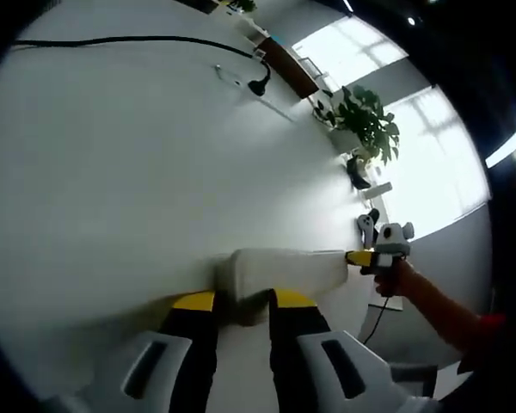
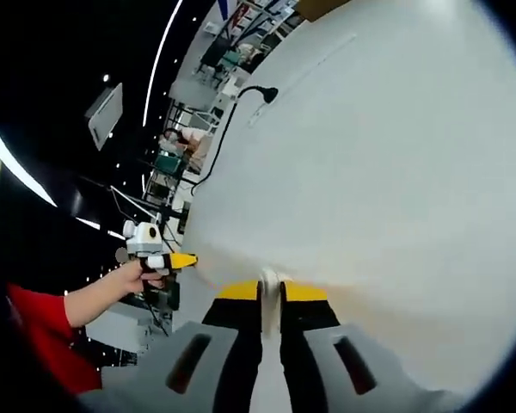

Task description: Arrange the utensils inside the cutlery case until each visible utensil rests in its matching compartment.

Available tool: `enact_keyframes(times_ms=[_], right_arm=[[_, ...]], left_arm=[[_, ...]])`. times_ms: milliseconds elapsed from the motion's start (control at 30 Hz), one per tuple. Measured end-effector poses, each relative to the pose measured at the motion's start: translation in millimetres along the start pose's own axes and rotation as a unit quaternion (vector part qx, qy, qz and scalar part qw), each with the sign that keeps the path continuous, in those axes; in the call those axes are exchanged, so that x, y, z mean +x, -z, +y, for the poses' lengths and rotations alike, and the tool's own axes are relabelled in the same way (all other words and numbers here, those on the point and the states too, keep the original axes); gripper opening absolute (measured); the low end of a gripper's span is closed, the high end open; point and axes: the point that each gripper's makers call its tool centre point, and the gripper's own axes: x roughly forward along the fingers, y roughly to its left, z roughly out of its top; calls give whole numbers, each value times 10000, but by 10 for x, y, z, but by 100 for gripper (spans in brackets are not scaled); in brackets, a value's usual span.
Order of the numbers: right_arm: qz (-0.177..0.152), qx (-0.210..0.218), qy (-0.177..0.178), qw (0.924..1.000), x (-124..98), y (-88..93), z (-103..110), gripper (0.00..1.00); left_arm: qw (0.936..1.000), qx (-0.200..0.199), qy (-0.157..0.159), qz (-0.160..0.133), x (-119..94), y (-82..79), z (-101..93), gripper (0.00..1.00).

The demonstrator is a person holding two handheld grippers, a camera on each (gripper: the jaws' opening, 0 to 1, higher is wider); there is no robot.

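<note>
A white table (image 1: 129, 172) spans most of the left gripper view. A black cable (image 1: 138, 40) runs across its upper left to a plug (image 1: 260, 86) at upper centre. A white case (image 1: 279, 274) rests at lower centre.

Each gripper (image 1: 243, 303) has two black jaws tipped with yellow, set in pale grey housings with dark slots. The other gripper (image 2: 273, 291) looks the same. The person wears a red sleeve (image 2: 43, 331).
</note>
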Motion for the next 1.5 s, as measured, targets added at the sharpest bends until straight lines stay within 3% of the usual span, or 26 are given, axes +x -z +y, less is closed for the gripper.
enact_keyframes(times_ms=[67, 133, 233, 300, 367, 433, 467, 533, 567, 633, 667, 700, 733, 767, 833, 1133, 1200, 1267, 1333, 1367, 1400, 1467, 1500], right_arm=[[-75, -81, -15, 9999, 57, -26, 49, 1], [-111, -77, -101, 9999, 22, 71, 34, 0], [-134, 95, -62, 9998, 21, 57, 19, 0], [-199, -69, -90, 9997, 13, 32, 7, 1], [-245, 294, -44, 9993, 7, 7, -1, 2], [-305, -127, -20, 9995, -5, -9, -9, 3], [-371, 31, 7, 9993, -11, -20, -18, 4], [-384, 270, 67, 9989, -16, -23, -37, 7], [-287, 304, 111, 9991, -14, 12, -44, 10], [-140, -122, 197, 9996, -22, 84, -60, 18], [-66, -16, 250, 9997, -39, 132, -57, 21], [-277, -341, 284, 9986, -59, 62, -74, 20], [-199, -342, 471, 9981, -92, 94, -136, 19], [-238, -277, 319, 9988, -65, 81, -79, 19], [-129, -311, 263, 9991, -61, 76, -87, 18], [131, -480, 317, 9983, -4, 11, -76, 18], [95, -508, 289, 9982, 4, 14, -70, 18], [56, -457, 274, 9986, 20, 10, -59, 17], [60, -368, 279, 9989, 35, 1, -53, 16], [78, -377, 283, 9989, 42, 5, -43, 16], [104, -327, 295, 9990, 47, -4, -43, 16], [139, -359, 342, 9987, 59, -1, -23, 16], [150, -364, 378, 9985, 61, 7, -15, 16]], left_arm=[[10000, -51, -22, -26, 20, 1, 16, 22], [10000, -65, -15, -52, 32, -3, 33, 22], [9999, -97, -42, -82, 42, -2, 36, 22], [9998, -143, -74, -155, 44, -6, 38, 22], [9990, -343, -143, -232, 39, 7, 39, 23], [9981, -436, -193, -379, 34, 9, 44, 24], [9969, -680, -208, -339, 22, 60, 28, 24], [9974, -573, -200, -382, 10, 115, 8, 24], [9962, -722, -195, -442, 14, 119, 7, 24], [9953, -935, -60, -236, 27, 230, -56, 24], [9952, -970, 58, -136, 36, 282, -95, 24], [9958, -887, 22, -230, 38, 253, -73, 24], [9982, -540, 108, -251, 30, 228, -73, 24], [9984, -455, 130, -294, 32, 188, -58, 24], [9967, -582, 155, -537, 27, 73, -18, 24], [9951, -714, 344, -588, 42, -38, 10, 23], [9897, -1185, 469, -647, 33, -43, 0, 22], [9929, -794, 523, -720, 24, -33, 12, 20], [9923, -918, 453, -694, 21, -20, 12, 18], [9896, -1216, 454, -625, 19, -11, 20, 18], [9900, -1179, 457, -618, 20, -11, 26, 17], [9950, -729, 390, -568, 20, -22, 29, 17], [9937, -887, 389, -572, 20, -25, 26, 17]])
